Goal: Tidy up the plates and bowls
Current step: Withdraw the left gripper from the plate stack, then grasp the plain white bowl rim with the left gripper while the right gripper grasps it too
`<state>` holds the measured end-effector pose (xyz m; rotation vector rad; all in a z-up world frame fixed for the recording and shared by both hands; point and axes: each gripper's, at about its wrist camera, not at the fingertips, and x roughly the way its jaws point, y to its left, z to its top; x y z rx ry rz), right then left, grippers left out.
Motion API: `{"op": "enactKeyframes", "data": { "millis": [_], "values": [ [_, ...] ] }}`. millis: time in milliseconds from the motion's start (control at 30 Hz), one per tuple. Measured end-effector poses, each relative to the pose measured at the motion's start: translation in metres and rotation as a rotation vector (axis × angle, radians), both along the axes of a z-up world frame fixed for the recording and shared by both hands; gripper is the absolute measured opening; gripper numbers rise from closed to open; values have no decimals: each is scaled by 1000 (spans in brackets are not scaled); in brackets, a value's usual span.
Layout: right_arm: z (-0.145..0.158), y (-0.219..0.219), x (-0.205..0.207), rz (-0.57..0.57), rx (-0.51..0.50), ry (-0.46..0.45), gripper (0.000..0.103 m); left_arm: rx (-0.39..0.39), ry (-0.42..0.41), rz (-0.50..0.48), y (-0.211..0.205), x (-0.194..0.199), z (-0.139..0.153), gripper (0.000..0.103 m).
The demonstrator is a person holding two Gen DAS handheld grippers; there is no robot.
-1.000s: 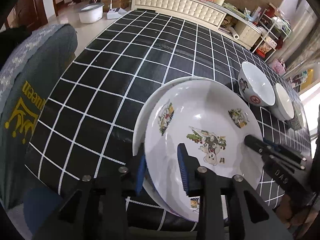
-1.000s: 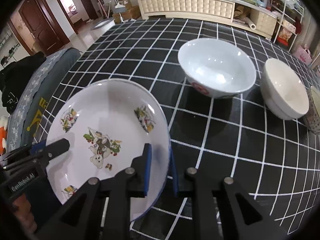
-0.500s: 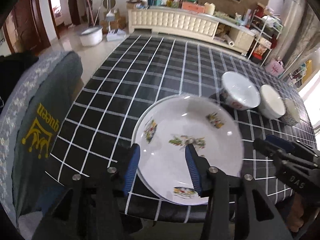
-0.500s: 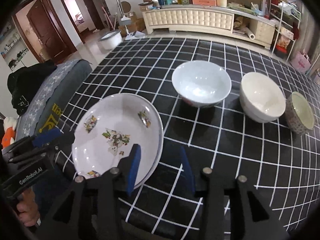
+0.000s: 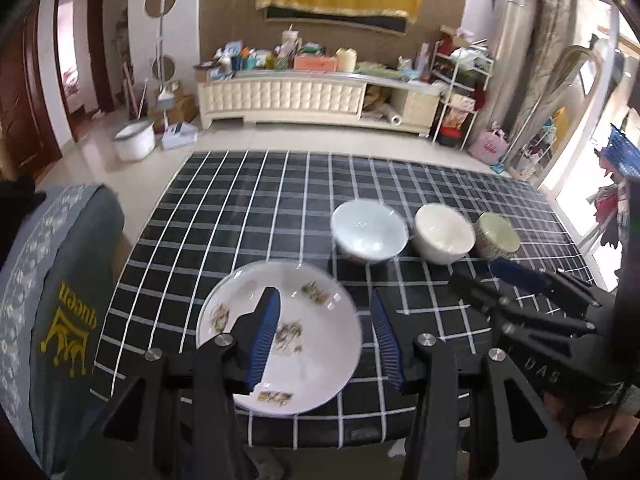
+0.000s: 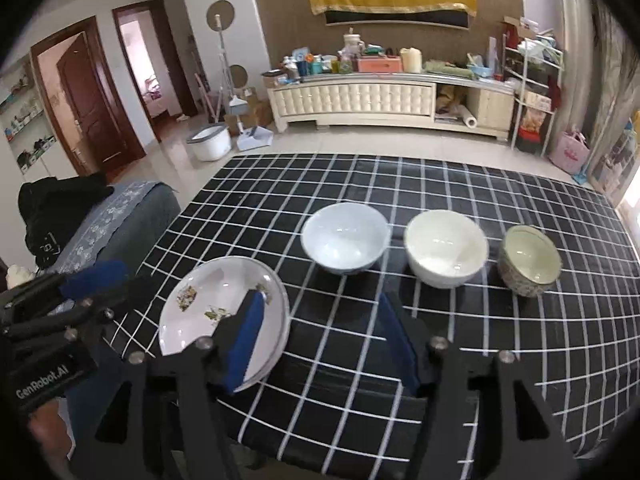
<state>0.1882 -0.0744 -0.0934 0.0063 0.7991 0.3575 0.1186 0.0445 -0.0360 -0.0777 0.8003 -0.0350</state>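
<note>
Two white cartoon-print plates lie stacked near the front left edge of the black checked table. Behind them stand a pale blue bowl, a cream bowl and a small speckled bowl in a row. My left gripper is open, raised above and in front of the plates. My right gripper is open too, raised over the table's front edge right of the plates. Both hold nothing.
A grey cushioned chair back stands left of the table. Beyond the table are a cream cabinet, a white bucket and shelving. A hand holds the right gripper.
Both grippers let go of the top plate, opened wide and pulled back and up from the table. The plate now rests on the lower one.
</note>
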Motion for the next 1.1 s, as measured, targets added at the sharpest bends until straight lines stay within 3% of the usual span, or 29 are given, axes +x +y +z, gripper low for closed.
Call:
{"op": "enactKeyframes", "data": {
  "millis": [300, 633, 1100],
  "values": [
    [13, -25, 22, -78, -49, 11, 75, 26, -15, -5, -22, 33, 15, 44],
    [10, -32, 77, -86, -80, 62, 75, 16, 29, 19, -12, 95, 5, 44],
    [-38, -7, 144, -5, -116, 150, 75, 4, 173, -20, -9, 171, -50, 44]
  ]
}}
